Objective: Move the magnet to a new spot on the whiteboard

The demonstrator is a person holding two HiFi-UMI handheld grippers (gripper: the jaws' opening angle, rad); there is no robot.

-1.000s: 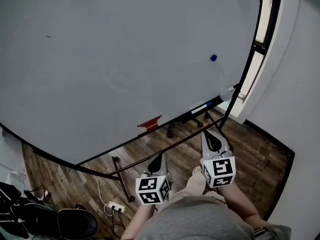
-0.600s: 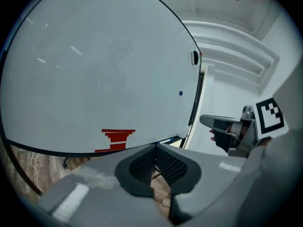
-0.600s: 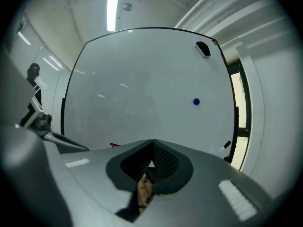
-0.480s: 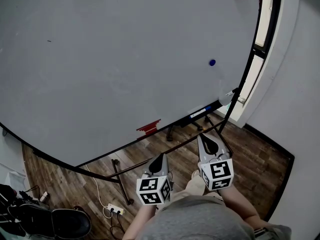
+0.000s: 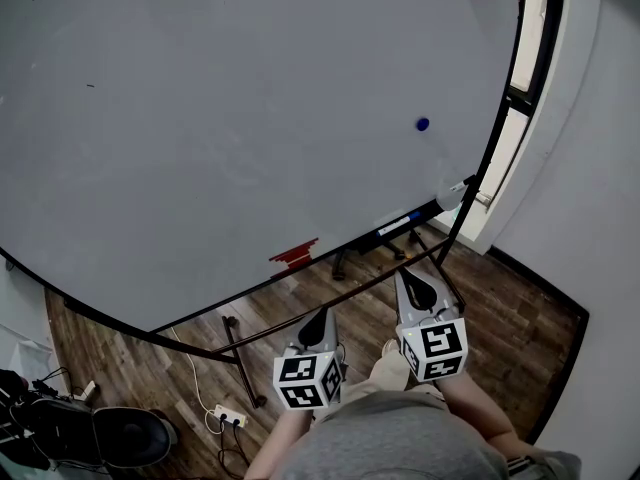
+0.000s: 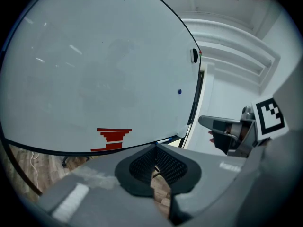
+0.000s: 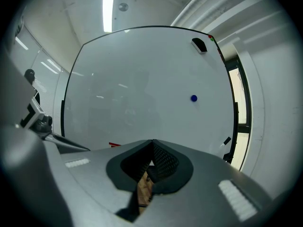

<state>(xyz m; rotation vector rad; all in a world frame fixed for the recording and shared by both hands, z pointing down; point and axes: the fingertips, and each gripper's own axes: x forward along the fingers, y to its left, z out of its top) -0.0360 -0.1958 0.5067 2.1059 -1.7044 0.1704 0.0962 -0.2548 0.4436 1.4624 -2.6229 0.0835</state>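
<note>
Here, L claw (image 5: 321, 314) and R claw (image 5: 405, 274) are held shut, empty, below the whiteboard (image 5: 250, 118), w/ the blue magnet (image 5: 422, 124) stuck near its right edge, well above the nearer R claw.

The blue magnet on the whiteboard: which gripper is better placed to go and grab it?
Probably the right gripper: the magnet sits on the right side of the whiteboard, almost straight ahead of it, while the left gripper is further back and left. Both are shut and empty.
</note>
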